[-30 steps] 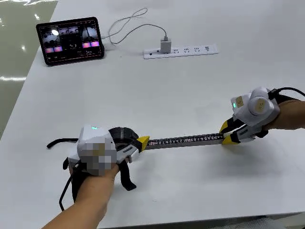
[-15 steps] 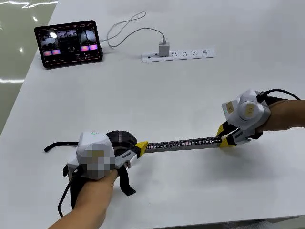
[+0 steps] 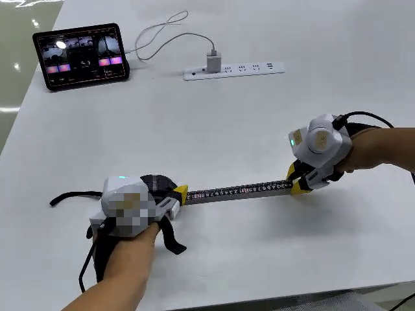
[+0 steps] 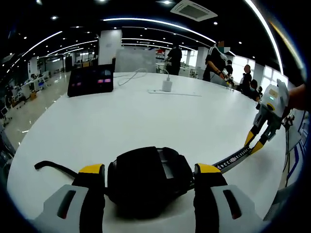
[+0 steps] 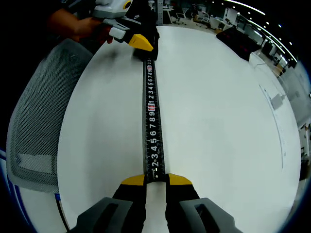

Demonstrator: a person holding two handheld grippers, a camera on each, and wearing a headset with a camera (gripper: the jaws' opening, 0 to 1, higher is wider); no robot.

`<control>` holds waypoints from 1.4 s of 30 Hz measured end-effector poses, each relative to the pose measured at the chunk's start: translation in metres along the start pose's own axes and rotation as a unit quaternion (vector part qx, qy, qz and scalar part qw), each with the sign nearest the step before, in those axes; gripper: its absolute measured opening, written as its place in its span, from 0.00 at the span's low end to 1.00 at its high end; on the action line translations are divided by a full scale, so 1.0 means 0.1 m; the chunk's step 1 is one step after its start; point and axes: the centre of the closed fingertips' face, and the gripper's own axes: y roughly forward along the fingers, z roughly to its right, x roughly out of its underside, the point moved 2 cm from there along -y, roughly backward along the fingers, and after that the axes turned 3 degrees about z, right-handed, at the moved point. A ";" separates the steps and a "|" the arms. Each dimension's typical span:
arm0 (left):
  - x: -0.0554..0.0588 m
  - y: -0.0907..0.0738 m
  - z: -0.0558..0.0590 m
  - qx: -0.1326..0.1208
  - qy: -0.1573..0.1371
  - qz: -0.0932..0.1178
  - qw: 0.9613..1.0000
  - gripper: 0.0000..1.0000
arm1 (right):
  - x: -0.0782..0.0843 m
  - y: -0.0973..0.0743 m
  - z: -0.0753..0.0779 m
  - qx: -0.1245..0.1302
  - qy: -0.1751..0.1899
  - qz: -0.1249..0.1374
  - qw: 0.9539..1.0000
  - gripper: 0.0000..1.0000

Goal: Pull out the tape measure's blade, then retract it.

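White desk (image 3: 259, 123), with a black tape measure (image 3: 157, 184) near its front left, the case clamped between the yellow-tipped jaws of the left tool (image 3: 174, 194); the left gripper view shows the case wedged squarely between both pads. The blade (image 3: 237, 190), dark with pale numerals, stretches straight out to the right, low along the desk. At its free end the right tool (image 3: 296, 181) has its jaws pressed together, pinching the strip. A black strap (image 3: 68, 196) lies on the desk just left of the case. At the far left, a tablet (image 3: 81, 55) with a lit screen stands propped up. A white power strip (image 3: 249, 67) lies to its right, a white charger (image 3: 213, 63) plugged into it and a pale cable (image 3: 159, 35) looping back toward the tablet. A grey mesh chair (image 5: 39, 121) stands beside the desk's near edge, seen in the right gripper view.
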 end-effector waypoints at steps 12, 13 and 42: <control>0.01 -0.01 -0.03 -0.006 -0.012 -0.016 1.000 0.63 | 0.01 0.00 0.00 0.002 0.002 0.003 1.000 0.09; 0.01 -0.01 -0.03 -0.008 -0.006 -0.019 1.000 0.63 | 0.01 0.00 0.00 0.002 0.004 0.004 1.000 0.09; 0.02 0.02 -0.02 0.004 0.009 -0.035 0.999 0.61 | -0.03 0.03 0.00 0.017 0.027 -0.003 0.999 0.09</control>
